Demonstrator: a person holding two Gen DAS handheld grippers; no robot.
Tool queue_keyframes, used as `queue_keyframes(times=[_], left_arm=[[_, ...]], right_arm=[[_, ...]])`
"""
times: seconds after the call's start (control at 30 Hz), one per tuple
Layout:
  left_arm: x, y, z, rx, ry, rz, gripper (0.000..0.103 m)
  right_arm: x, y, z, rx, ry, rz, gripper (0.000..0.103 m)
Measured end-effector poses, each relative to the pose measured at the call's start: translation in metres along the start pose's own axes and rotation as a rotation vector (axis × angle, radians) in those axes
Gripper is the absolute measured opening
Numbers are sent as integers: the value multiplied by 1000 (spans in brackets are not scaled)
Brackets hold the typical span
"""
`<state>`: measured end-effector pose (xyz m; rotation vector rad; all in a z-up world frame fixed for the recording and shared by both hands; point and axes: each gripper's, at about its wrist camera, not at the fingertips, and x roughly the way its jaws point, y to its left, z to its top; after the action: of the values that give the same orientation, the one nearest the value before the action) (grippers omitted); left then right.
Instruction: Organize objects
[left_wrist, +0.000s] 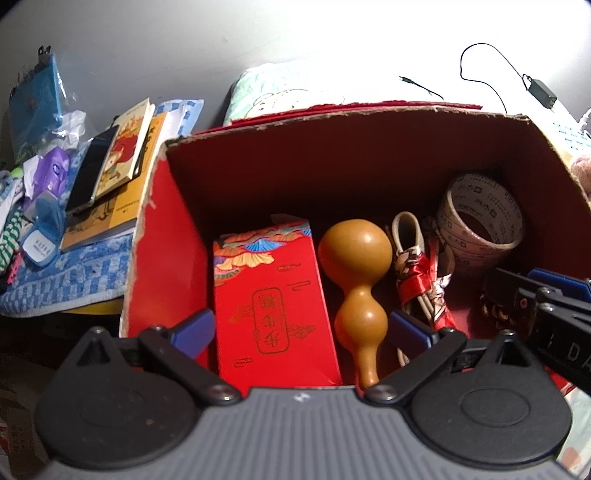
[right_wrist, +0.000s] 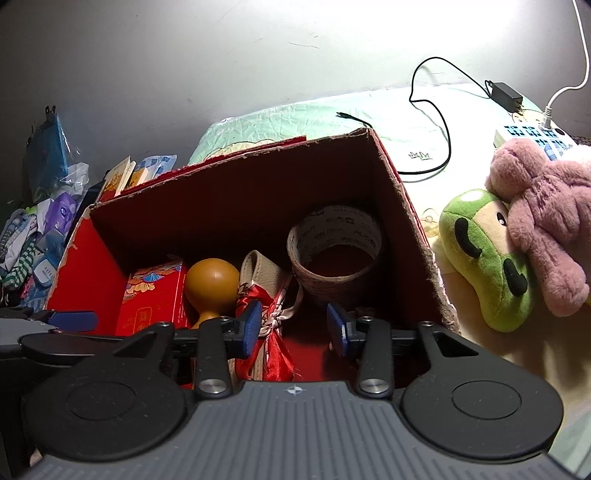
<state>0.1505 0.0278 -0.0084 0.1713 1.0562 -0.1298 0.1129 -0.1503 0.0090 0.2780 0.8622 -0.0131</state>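
Both grippers hang over the open red box (left_wrist: 162, 258), jaws spread wide, holding nothing — left gripper (left_wrist: 301, 332) above the red packet (left_wrist: 273, 302) and gourd (left_wrist: 356, 284), right gripper (right_wrist: 291, 325) over the ribbon bundle (right_wrist: 269, 314). Risk: descending fingers could snag the ribbon or clip the ragged cardboard rim. Free floor remains only before the tape roll (right_wrist: 336, 254).

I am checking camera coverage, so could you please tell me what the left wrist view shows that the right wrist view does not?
Only the left wrist view shows the dark phone lying on the stacked yellow books. Only the right wrist view shows the green plush toy and pink plush toy right of the box. Both share the red cardboard box, its tan wooden gourd, red printed packet, printed tape roll, and both open grippers.
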Motion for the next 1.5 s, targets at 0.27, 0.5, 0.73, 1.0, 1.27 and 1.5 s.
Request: queue_keyframes(times=[0.27, 0.5, 0.73, 1.0, 1.27, 1.5], left_arm=[[-5, 1, -2, 13, -19, -25, 101], [-5, 2, -3, 7, -16, 6, 101], [-3, 1, -4, 8, -6, 33, 101], [-5, 1, -3, 0, -1, 45, 101], [-10, 0, -4, -24, 8, 46, 101], [-16, -6, -5, -16, -2, 54, 101]], right_arm=[[-12, 6, 1, 5, -31, -16, 43], [-15, 6, -2, 7, -39, -18, 43], [-14, 1, 0, 23, -39, -22, 43], [-14, 1, 0, 13, -42, -4, 43], [-12, -4, 2, 10, -39, 27, 43], [-13, -7, 3, 7, -32, 55, 43]])
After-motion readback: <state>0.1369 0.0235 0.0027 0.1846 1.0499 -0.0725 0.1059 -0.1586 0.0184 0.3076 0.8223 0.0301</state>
